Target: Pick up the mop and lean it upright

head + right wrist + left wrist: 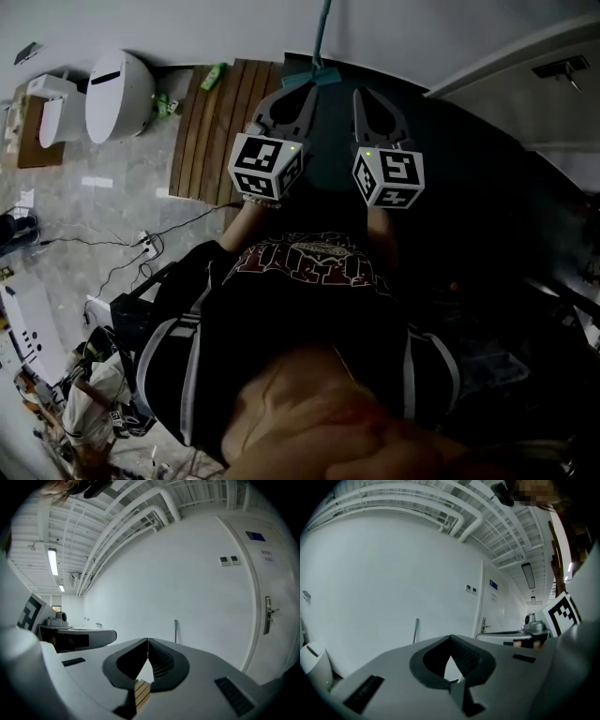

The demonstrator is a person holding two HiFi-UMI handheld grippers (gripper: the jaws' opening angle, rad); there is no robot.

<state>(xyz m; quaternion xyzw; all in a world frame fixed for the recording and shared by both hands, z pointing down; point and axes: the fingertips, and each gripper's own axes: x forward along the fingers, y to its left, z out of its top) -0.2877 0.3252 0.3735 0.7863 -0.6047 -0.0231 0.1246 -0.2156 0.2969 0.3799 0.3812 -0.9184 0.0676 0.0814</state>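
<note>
The mop stands upright against the white wall. Its teal handle [322, 28] rises from the mop head [314, 77] on the floor at the top of the head view. The handle [416, 630] shows as a thin pole in the left gripper view, and again as a pole [176, 630] in the right gripper view. My left gripper [284, 97] and right gripper [364, 97] are held side by side in front of the person, short of the mop. Both point toward the wall, apart from the mop. Each is shut with nothing between its jaws, left [450, 638] and right [147, 640].
A wooden slat mat [220, 122] lies left of the mop, with a green bottle [214, 75] at its far edge. A white toilet [117, 94] stands further left. Cables and a power strip [145, 246] run across the tiled floor. A door with a lever handle [269, 613] is at the right.
</note>
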